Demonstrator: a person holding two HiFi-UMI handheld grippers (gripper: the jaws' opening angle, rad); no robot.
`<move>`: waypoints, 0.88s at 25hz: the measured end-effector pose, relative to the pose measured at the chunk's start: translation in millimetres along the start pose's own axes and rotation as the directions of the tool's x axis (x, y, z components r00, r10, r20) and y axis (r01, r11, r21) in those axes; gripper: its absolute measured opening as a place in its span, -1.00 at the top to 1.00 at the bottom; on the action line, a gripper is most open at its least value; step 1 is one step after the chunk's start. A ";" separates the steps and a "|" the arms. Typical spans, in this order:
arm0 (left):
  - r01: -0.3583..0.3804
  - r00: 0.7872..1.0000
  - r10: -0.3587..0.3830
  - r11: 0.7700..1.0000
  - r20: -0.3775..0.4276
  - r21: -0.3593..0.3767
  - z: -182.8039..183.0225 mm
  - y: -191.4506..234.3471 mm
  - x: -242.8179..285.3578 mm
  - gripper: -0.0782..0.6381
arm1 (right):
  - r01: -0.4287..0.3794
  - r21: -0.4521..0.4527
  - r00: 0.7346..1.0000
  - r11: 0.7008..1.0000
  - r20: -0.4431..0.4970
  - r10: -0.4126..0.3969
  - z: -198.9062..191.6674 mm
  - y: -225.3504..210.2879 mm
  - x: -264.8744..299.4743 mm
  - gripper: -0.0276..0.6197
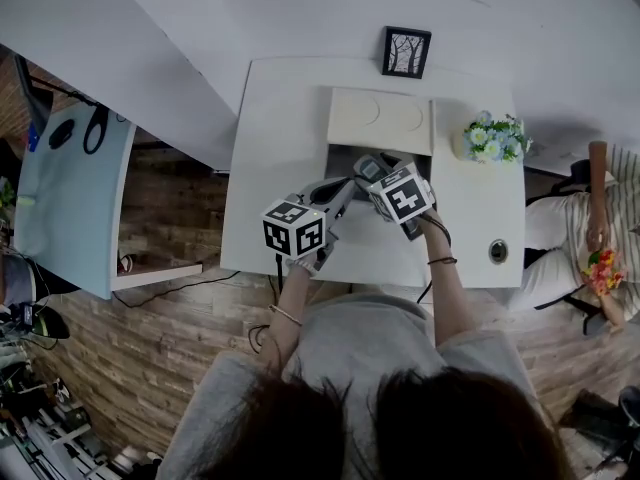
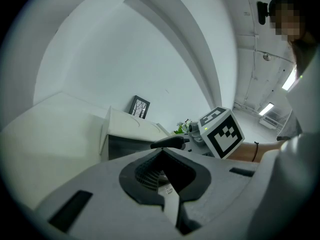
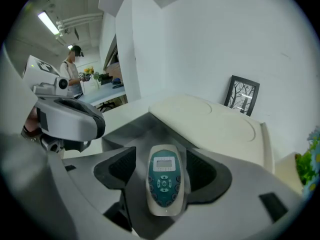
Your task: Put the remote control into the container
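Observation:
In the right gripper view a white remote control (image 3: 164, 180) with a teal button face lies flat between the two dark pads (image 3: 117, 166), which stand wide and clear of its sides. It rests on the grey inner floor of the container (image 3: 145, 129), in front of the cream lid (image 3: 215, 124) that is tipped back. My right gripper (image 1: 368, 171) reaches into the grey box (image 1: 342, 156) in the head view. My left gripper (image 1: 343, 192) hangs just left of it, at the box's front edge. Its jaws (image 2: 162, 176) are drawn together with only a thin slit, and I see nothing held.
A framed tree picture (image 1: 406, 51) stands at the back of the white table (image 1: 270, 128). A bunch of flowers (image 1: 495, 138) sits at the right, and a round cable hole (image 1: 498, 251) near the front right corner. A person (image 1: 600, 238) sits beyond the right edge.

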State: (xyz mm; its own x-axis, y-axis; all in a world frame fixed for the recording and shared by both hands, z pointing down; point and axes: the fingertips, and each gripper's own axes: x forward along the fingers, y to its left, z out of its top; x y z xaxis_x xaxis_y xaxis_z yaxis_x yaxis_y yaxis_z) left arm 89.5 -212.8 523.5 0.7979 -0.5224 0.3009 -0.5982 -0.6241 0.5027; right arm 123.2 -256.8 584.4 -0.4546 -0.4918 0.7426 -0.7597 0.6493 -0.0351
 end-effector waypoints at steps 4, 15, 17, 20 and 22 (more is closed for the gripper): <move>0.004 1.000 -0.004 1.000 0.019 0.023 4.2 -5.4 -0.3 0.77 | -0.013 0.058 0.996 0.998 0.088 0.008 12.0 2.5 -13.0 0.06; 0.008 0.993 -0.022 0.993 0.119 0.116 35.2 -22.8 -11.9 0.77 | -0.034 0.125 0.948 0.992 0.319 -0.008 52.8 11.1 -62.3 0.69; 0.012 0.991 -0.029 0.991 0.131 0.134 40.2 -28.1 -13.4 0.77 | -0.046 0.126 0.933 0.991 0.360 -0.002 60.4 14.2 -72.9 0.74; 0.017 0.989 -0.039 0.988 0.146 0.153 46.5 -35.2 -15.0 0.77 | -0.052 0.123 0.910 0.991 0.415 -0.004 70.1 17.2 -89.1 0.82; 0.016 0.987 -0.043 0.986 0.158 0.165 51.1 -39.7 -17.5 0.77 | -0.054 0.124 0.893 0.991 0.451 -0.008 76.2 19.2 -100.5 0.86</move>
State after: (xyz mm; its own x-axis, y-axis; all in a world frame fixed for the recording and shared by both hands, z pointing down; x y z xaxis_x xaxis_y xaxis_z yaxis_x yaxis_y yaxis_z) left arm 95.5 -208.6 456.8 0.8008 -0.5806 0.1474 -0.5894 -0.7199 0.3666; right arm 118.9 -239.1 458.2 -0.6094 -0.7056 0.3616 -0.7859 0.5980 -0.1575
